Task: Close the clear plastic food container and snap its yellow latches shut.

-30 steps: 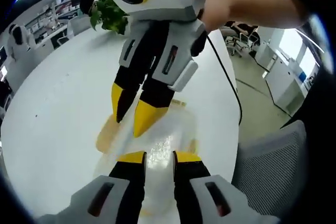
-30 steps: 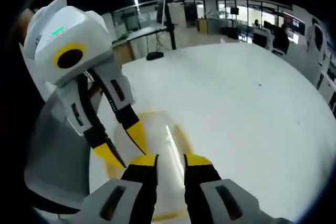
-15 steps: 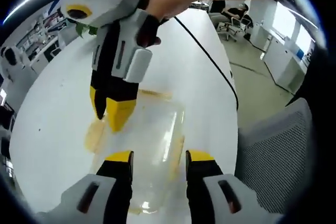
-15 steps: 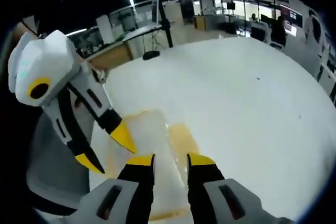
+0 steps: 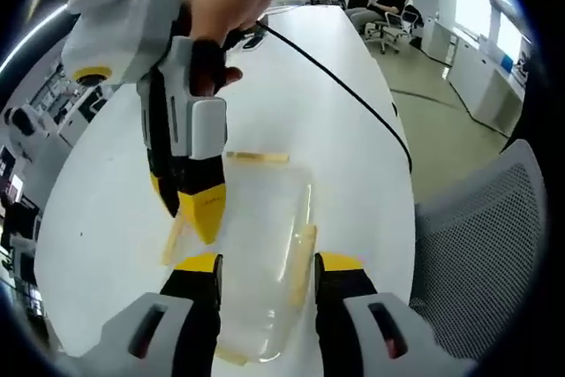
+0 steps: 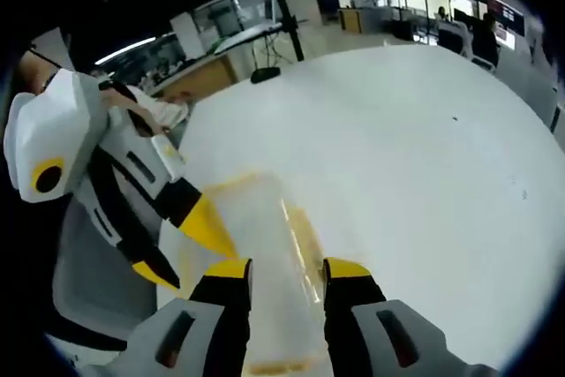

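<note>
The clear plastic container (image 5: 256,245) lies on the white table (image 5: 353,156) with its lid on; yellow latches (image 5: 256,157) stick out at its edges. My left gripper (image 5: 269,264) hovers open over its near end, jaws wide apart with the lid showing between them. My right gripper (image 5: 187,212) comes down from the upper left, its yellow tips by the container's left side latch (image 5: 172,236). In the right gripper view the right gripper (image 6: 287,269) stands open over the container (image 6: 260,236), and the left gripper (image 6: 179,249) points at it from the left.
A grey mesh chair (image 5: 477,253) stands off the table's right edge. A black cable (image 5: 353,68) trails across the table from the right gripper, which a hand (image 5: 221,6) holds. Office desks and seated people fill the background (image 6: 424,24).
The right gripper has swung from over the lid's middle to the container's left edge. Both cameras have pulled back and the left gripper's jaws stand wider apart.
</note>
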A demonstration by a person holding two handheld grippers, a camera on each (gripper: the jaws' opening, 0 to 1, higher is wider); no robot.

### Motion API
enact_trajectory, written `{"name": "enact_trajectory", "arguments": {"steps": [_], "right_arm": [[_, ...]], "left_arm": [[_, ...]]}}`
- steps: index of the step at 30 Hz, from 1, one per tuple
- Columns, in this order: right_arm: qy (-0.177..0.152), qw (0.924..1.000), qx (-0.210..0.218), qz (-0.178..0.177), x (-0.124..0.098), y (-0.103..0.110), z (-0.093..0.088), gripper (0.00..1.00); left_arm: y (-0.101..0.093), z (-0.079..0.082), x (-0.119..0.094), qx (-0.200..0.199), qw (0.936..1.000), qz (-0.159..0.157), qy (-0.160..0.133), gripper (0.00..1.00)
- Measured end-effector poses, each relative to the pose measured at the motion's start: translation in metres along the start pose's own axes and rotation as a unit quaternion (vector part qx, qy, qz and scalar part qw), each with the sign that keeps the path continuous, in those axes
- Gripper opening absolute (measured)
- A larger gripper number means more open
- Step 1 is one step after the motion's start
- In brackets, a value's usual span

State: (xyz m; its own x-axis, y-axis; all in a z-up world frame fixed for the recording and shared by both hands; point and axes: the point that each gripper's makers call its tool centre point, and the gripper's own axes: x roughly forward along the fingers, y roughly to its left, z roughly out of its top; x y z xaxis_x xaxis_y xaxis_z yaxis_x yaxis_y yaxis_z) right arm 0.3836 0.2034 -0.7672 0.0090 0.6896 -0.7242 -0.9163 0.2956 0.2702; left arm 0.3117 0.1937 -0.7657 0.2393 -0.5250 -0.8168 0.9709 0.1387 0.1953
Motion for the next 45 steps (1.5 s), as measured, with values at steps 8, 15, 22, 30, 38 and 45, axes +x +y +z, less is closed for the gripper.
{"name": "enact_trajectory", "arguments": {"steps": [8,15,22,30,38,45], "right_arm": [[0.021,0.9992,0.02,0.028,0.0073,0.0008,0.0038,0.3],[0.036,0.9979,0.03,0.044,0.0087,0.0013,0.0008,0.3],[0.047,0.9966,0.035,0.058,0.0098,0.0019,-0.0008,0.29],[0.054,0.996,0.031,0.064,0.0099,0.0035,-0.0018,0.28],[0.067,0.9947,0.03,0.072,0.0099,0.0027,-0.0025,0.27],[0.076,0.9937,0.036,0.075,0.0101,0.0036,-0.0026,0.26]], "left_arm": [[-0.0007,-0.0007,0.0005,0.022,0.9998,-0.002,0.0,0.42],[-0.0015,-0.0002,0.0027,0.044,0.999,-0.001,-0.008,0.43],[-0.0019,0.0001,0.0037,0.042,0.999,-0.002,-0.014,0.42],[-0.0041,-0.0004,0.0055,0.055,0.9984,0.008,-0.006,0.41],[-0.0031,-0.0004,0.006,0.056,0.9984,0.01,-0.001,0.4],[-0.0018,0.0001,0.0058,0.063,0.9979,0.011,0.003,0.39]]}}
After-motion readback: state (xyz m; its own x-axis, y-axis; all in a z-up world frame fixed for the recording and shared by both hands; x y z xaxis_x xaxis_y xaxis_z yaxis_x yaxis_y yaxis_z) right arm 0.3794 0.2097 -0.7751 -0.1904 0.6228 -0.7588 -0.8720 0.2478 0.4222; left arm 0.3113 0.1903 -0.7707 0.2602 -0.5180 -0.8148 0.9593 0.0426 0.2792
